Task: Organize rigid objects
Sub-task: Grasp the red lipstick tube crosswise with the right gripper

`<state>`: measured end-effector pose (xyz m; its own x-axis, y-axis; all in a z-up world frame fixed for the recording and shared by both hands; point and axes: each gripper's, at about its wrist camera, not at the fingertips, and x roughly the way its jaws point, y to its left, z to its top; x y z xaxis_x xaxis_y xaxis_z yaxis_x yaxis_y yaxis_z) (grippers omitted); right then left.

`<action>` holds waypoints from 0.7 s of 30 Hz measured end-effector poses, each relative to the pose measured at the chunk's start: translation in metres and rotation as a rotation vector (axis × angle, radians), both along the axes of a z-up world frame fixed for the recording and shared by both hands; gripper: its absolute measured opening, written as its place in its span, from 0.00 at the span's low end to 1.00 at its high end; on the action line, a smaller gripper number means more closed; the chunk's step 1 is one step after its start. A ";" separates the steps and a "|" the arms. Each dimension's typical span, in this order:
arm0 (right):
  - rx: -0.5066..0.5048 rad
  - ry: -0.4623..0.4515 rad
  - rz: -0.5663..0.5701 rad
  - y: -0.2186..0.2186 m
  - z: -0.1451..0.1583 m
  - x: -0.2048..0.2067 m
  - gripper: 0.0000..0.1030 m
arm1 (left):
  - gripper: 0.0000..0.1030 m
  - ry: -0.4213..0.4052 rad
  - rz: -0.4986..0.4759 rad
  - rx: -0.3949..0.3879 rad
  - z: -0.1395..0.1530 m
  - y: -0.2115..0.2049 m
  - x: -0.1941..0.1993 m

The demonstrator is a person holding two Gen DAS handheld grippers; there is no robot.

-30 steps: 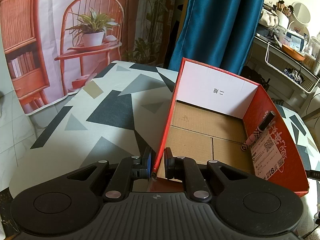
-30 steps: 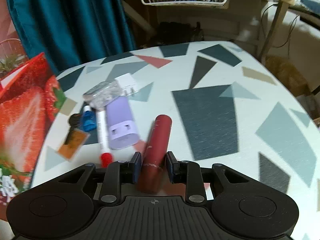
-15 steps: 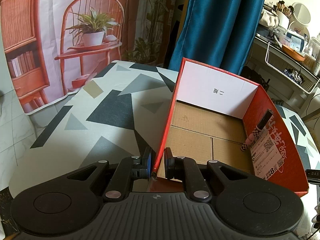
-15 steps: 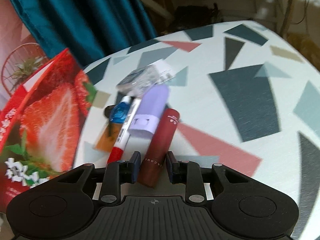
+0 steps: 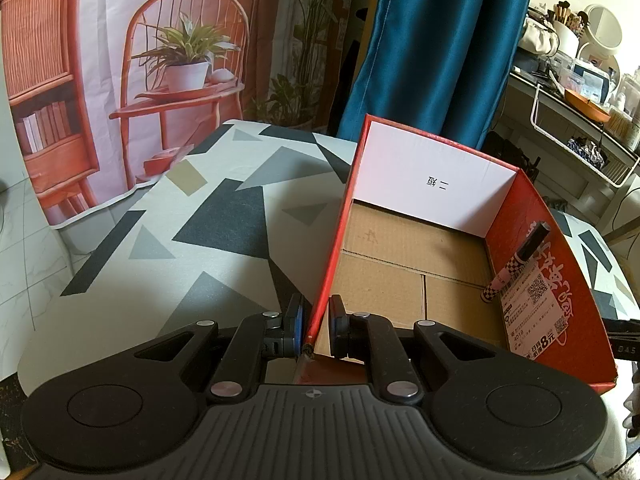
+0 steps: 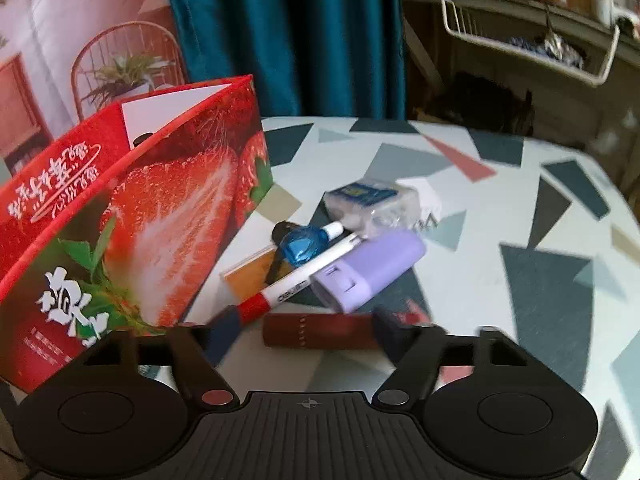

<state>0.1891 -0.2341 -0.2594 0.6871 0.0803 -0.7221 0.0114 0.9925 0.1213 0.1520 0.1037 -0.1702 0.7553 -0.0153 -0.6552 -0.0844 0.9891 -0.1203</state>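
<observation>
Swung toward the box, right gripper [image 6: 306, 330] jaws have just opened around the crosswise maroon tube [image 6: 320, 330]; left gripper [image 5: 313, 326] clamps the box wall [image 5: 332, 248], steadying it

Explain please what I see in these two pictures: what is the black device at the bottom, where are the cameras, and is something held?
There is no robot here. A person holds a hand tool with two fingers in each hand, and a wide-angle camera on each tool looks forward along its fingers. The black shape at the bottom is the tool itself.

In the left picture, the left gripper is shut on the side wall of a red strawberry box, near a corner. Inside, a checkered pen leans against the far wall.

In the right picture, the right gripper has just been opening. A dark red tube lies crosswise between its fingers; the blur hides whether anything touches it. Beyond lie a red-capped marker, a lilac case, a blue bottle and a clear packet, all on the patterned table.
</observation>
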 end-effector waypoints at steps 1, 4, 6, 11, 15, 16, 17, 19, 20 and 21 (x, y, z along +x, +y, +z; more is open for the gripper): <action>-0.006 -0.009 -0.008 -0.002 0.002 -0.001 0.82 | 0.13 0.000 0.001 -0.001 0.000 0.000 0.000; 0.020 -0.031 -0.049 -0.013 0.002 -0.004 0.95 | 0.13 0.001 0.004 -0.001 -0.001 -0.001 0.000; 0.019 -0.032 -0.058 -0.019 -0.002 -0.004 0.97 | 0.13 0.001 0.003 0.000 -0.001 -0.001 0.000; 0.002 -0.029 -0.063 -0.023 -0.017 0.002 0.99 | 0.13 0.002 0.002 0.001 0.000 -0.001 0.000; 0.053 -0.029 -0.045 -0.020 -0.023 0.007 1.00 | 0.13 0.003 0.003 0.003 0.000 -0.001 0.000; 0.049 -0.026 -0.041 -0.018 -0.024 0.008 1.00 | 0.13 0.003 0.002 0.002 0.000 -0.001 0.000; 0.034 -0.022 -0.041 -0.015 -0.025 0.011 1.00 | 0.13 0.003 0.002 0.002 0.000 -0.001 0.000; 0.017 -0.015 -0.042 -0.012 -0.028 0.014 1.00 | 0.13 0.002 0.002 0.004 0.000 -0.001 0.000; 0.016 -0.010 -0.046 -0.011 -0.030 0.015 1.00 | 0.13 0.003 0.001 0.005 0.000 -0.001 0.000; 0.012 -0.004 -0.050 -0.010 -0.032 0.016 1.00 | 0.13 0.004 0.001 0.005 0.000 -0.001 0.000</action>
